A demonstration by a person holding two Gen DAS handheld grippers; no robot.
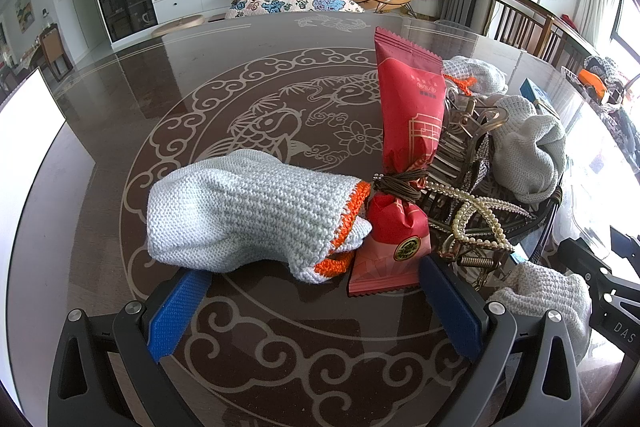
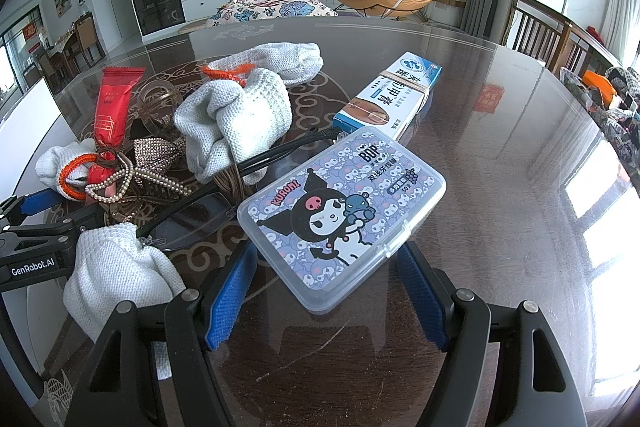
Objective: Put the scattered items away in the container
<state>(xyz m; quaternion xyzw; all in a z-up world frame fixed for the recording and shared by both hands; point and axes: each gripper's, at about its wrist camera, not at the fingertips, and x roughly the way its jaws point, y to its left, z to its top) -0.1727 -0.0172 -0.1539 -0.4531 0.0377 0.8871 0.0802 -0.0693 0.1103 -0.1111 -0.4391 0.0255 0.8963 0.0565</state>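
In the left wrist view my left gripper (image 1: 310,285) is open, its blue pads either side of a white knitted glove with an orange cuff (image 1: 244,215) and a red snack packet (image 1: 404,147) tied with brown cord. Hair clips and a pearl clip (image 1: 476,215) lie just right of the packet. In the right wrist view my right gripper (image 2: 326,267) is open around the near end of a clear plastic floss box with a cartoon print (image 2: 340,207), not closed on it. More white gloves (image 2: 236,123) (image 2: 116,275), black glasses (image 2: 224,179) and a blue-white ointment box (image 2: 388,95) lie behind.
Everything sits on a round dark glass-topped table with a fish pattern (image 1: 280,115). The left gripper's body shows at the left of the right wrist view (image 2: 36,243). Wooden chairs (image 2: 540,27) stand at the far right edge. No container is clearly in view.
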